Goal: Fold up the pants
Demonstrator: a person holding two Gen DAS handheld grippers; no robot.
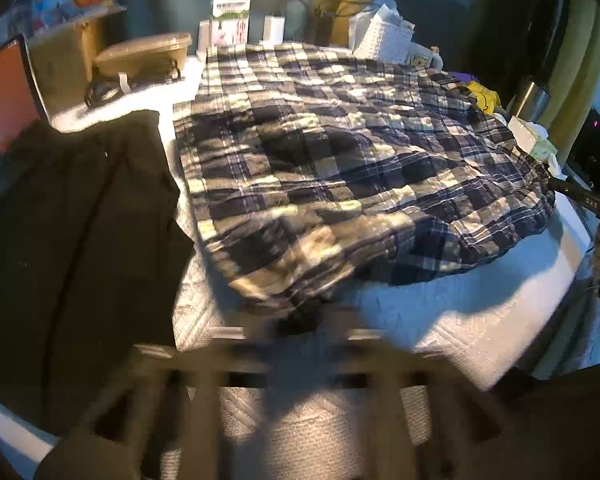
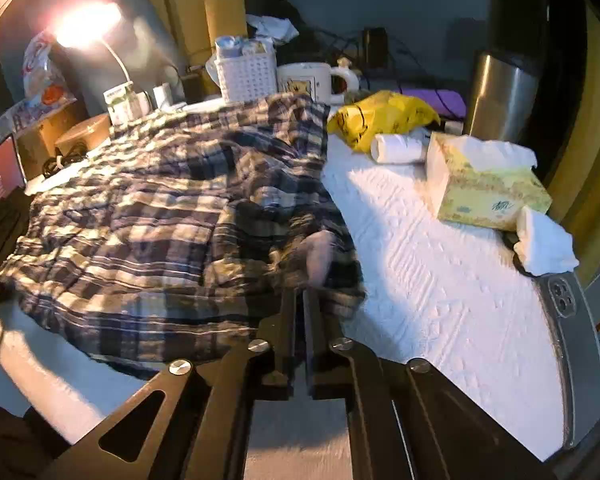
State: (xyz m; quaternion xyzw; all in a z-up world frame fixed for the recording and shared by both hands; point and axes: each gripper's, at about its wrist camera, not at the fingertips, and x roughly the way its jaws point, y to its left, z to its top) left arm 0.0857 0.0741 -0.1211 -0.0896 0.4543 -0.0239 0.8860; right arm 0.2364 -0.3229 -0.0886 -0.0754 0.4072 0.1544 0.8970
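The plaid pants lie spread over the white textured cloth on the table. They also show in the right wrist view. My left gripper is blurred at the near hem of the pants, with dark fabric bunched at its tips; its jaws look closed on that edge. My right gripper has its two fingers close together, pinching the near right edge of the pants. The right gripper also shows at the far right of the left wrist view.
A dark garment lies left of the pants. A monitor stands at far left. Along the back are a lamp, a white basket and a mug. At right are a yellow bag, a tissue box, a steel flask and a phone.
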